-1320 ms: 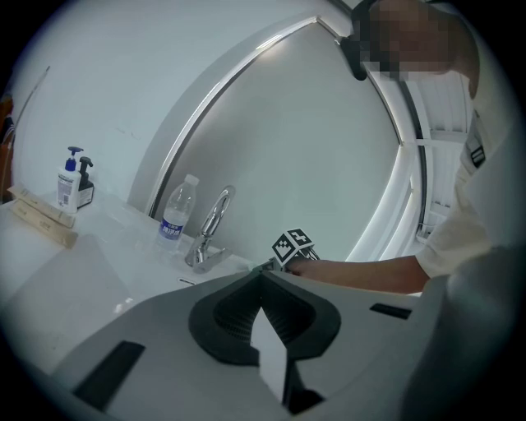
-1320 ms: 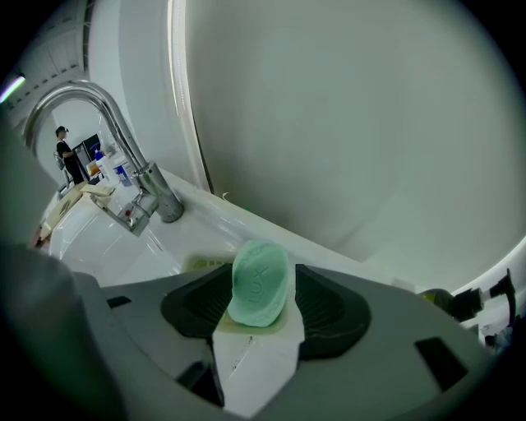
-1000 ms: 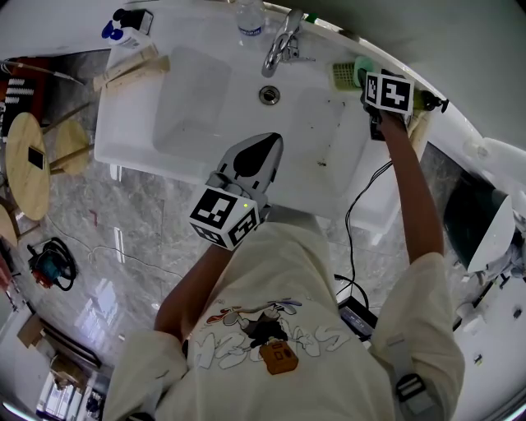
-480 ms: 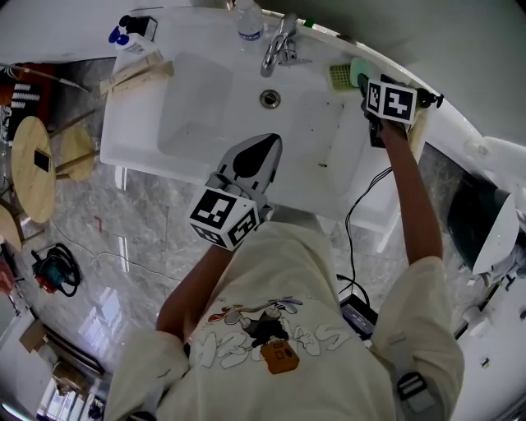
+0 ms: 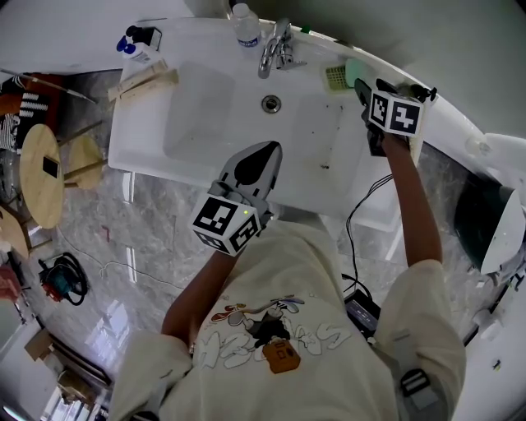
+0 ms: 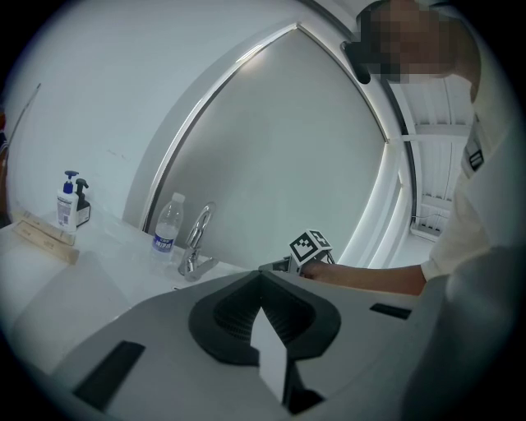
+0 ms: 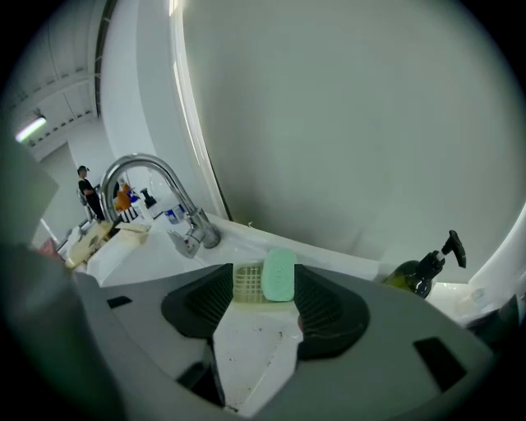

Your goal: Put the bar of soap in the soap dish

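Note:
The pale green bar of soap (image 7: pixel 279 275) stands on edge, leaning at the right side of the yellowish slotted soap dish (image 7: pixel 245 282) on the sink's back ledge. From the head view, the soap (image 5: pixel 355 72) and the dish (image 5: pixel 334 77) lie right of the faucet. My right gripper (image 5: pixel 366 92) is just short of the soap, open, with nothing between its jaws (image 7: pixel 263 301). My left gripper (image 5: pixel 268 151) is shut and empty, hovering over the sink's front edge (image 6: pixel 261 278).
The white sink (image 5: pixel 205 140) has a chrome faucet (image 5: pixel 275 48) and a drain (image 5: pixel 270 104). A water bottle (image 5: pixel 243 20) stands behind it, a blue pump bottle (image 5: pixel 136 41) and wooden sticks (image 5: pixel 144 76) at the left. A dark green pump bottle (image 7: pixel 417 275) is right of the dish.
My right gripper has drawn back a little from the dish, toward the person. The soap stays at the dish and shows more. The left gripper has hardly moved.

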Action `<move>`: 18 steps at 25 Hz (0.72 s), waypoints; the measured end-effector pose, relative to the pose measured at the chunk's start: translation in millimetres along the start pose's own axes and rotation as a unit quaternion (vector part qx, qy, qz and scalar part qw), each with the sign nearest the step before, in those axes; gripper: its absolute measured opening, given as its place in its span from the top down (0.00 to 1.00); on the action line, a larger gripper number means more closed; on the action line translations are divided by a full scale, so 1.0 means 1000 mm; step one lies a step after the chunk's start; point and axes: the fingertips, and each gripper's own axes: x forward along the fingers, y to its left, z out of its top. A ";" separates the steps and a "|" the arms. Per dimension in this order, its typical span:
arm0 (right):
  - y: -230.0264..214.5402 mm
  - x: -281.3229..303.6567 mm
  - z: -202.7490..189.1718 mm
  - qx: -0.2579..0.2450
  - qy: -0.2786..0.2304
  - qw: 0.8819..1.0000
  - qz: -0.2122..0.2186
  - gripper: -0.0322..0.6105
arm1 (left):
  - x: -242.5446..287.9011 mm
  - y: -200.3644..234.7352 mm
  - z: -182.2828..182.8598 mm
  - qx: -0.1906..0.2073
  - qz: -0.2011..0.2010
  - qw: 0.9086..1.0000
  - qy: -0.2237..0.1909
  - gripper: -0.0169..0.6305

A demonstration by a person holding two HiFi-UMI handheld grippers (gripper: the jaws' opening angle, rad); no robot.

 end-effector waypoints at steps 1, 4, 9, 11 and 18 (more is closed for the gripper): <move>0.004 -0.005 0.002 0.007 -0.009 1.000 0.012 0.58 | -0.001 -0.002 0.000 0.001 -0.001 1.000 0.000 0.96; 0.013 -0.022 0.005 0.016 -0.032 0.999 0.037 0.58 | -0.004 -0.007 0.001 0.002 -0.003 1.000 -0.004 0.96; 0.032 -0.047 0.003 0.005 -0.050 0.996 0.075 0.66 | -0.011 -0.014 0.003 0.005 -0.004 1.000 -0.010 0.96; 0.038 -0.058 0.005 -0.002 -0.059 0.995 0.080 0.68 | -0.012 -0.016 0.003 0.006 -0.005 1.000 -0.012 0.96; 0.055 -0.097 0.009 -0.007 -0.094 0.991 0.097 0.78 | -0.014 -0.023 0.006 0.008 -0.009 1.000 -0.017 0.96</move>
